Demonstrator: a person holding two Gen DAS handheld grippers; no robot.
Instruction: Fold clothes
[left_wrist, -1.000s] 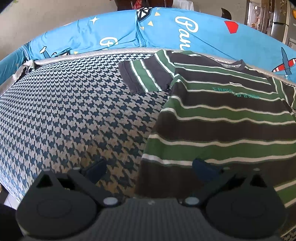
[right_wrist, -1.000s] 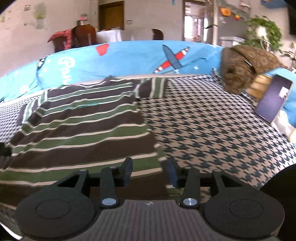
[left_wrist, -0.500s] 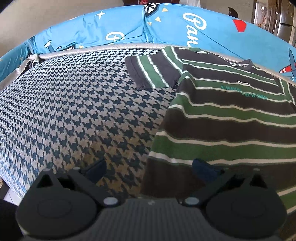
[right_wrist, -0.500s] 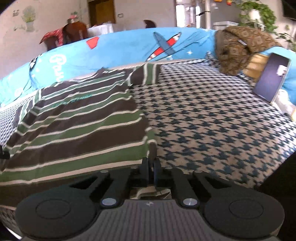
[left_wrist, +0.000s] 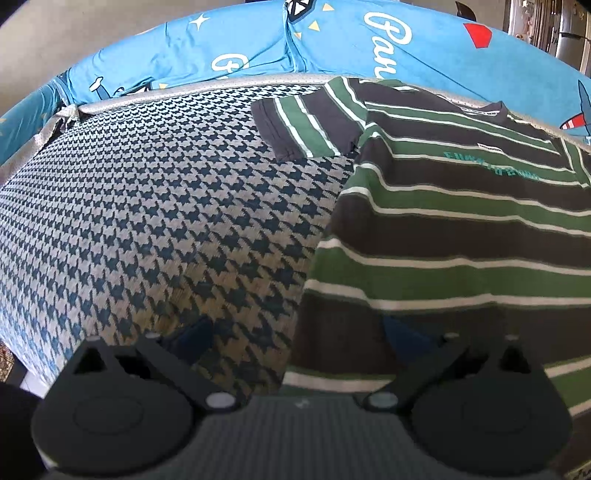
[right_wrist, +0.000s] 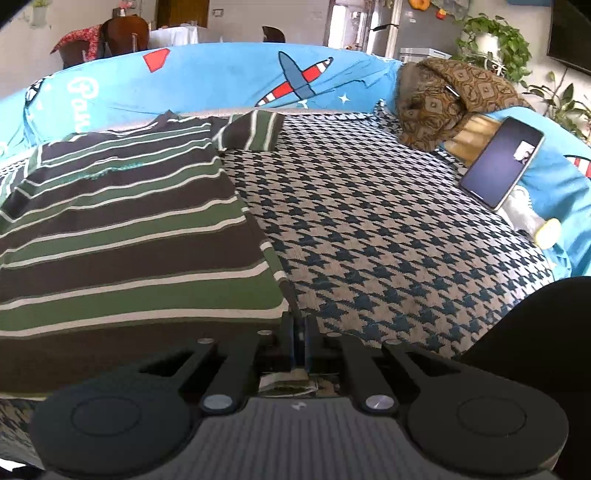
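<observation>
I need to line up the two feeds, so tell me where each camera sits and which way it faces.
Left wrist: sits on the left gripper, looking forward over the striped T-shirt's lower left corner; open fingers show.
Right wrist: sits on the right gripper, looking over the shirt's lower right corner toward a phone; fingers shut on the hem.
Shared: the T-shirt, the houndstooth cover and the blue sheet.

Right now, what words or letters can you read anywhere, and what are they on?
"Par": big white cursive letters on the blue cover, cut off by the striped T-shirt.
"Pa" and more: the same cursive in the right wrist view, the rest too skewed to read.
Teal chest print on the T-shirt: too blurred to read.
Phone screen: nothing readable.
</observation>
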